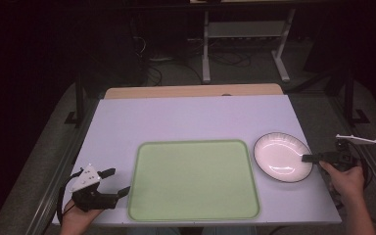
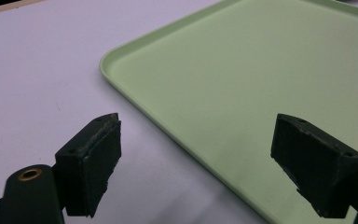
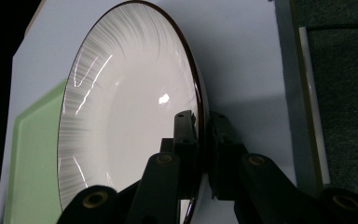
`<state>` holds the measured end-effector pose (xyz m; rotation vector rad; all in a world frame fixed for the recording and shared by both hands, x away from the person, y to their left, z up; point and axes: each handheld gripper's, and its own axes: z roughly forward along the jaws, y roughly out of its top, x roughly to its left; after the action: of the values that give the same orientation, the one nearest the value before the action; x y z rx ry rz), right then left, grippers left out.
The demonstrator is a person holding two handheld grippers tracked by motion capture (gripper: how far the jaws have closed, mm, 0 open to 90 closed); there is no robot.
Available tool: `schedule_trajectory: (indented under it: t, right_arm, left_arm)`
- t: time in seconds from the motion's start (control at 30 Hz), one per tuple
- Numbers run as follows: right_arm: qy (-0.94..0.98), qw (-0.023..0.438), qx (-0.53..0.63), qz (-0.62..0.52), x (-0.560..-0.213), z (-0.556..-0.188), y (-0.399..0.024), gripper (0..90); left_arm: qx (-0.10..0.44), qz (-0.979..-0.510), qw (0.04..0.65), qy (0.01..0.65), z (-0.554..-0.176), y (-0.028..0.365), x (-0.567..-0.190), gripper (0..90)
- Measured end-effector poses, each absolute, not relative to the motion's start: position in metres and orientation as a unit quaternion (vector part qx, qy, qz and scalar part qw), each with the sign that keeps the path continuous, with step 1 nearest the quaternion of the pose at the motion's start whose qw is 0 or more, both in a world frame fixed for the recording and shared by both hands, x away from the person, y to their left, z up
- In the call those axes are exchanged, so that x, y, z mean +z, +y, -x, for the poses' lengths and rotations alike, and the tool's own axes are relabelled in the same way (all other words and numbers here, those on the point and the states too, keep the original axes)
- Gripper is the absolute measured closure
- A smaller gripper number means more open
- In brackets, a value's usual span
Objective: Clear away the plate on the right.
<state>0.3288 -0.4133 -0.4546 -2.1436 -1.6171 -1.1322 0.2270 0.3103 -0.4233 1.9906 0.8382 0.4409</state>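
Two grippers are in my hands, one at each near corner of the pale lilac table (image 1: 191, 117). Nearest to me, my left gripper (image 1: 116, 181) rests by the table's front left corner with its jaws spread wide and nothing between them; one jaw sits over the bare tabletop, the other over the edge of the flat pale-green plastic tray (image 1: 194, 179) just beside it. That tray lies with its long side across the table in front of me. A little farther off on the right, my right gripper (image 1: 307, 158) has its jaws clenched on the right-hand rim of the shallow round white ceramic bowl with a thin dark edge (image 1: 280, 154), one pad inside, one outside. The bowl sits just right of the tray's far right corner, opening upward.
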Motion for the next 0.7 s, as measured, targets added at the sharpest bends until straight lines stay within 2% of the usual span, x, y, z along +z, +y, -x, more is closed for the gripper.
schedule_trajectory:
  t: [0.7]
  right_arm:
    - [-0.515, 0.142, -0.428, 0.729, -0.4574, -0.324, -0.4194, 80.9]
  left_arm:
    - [0.178, -0.805, 0.452, 0.341, -0.2273, 0.3113, -0.4232, 15.8]
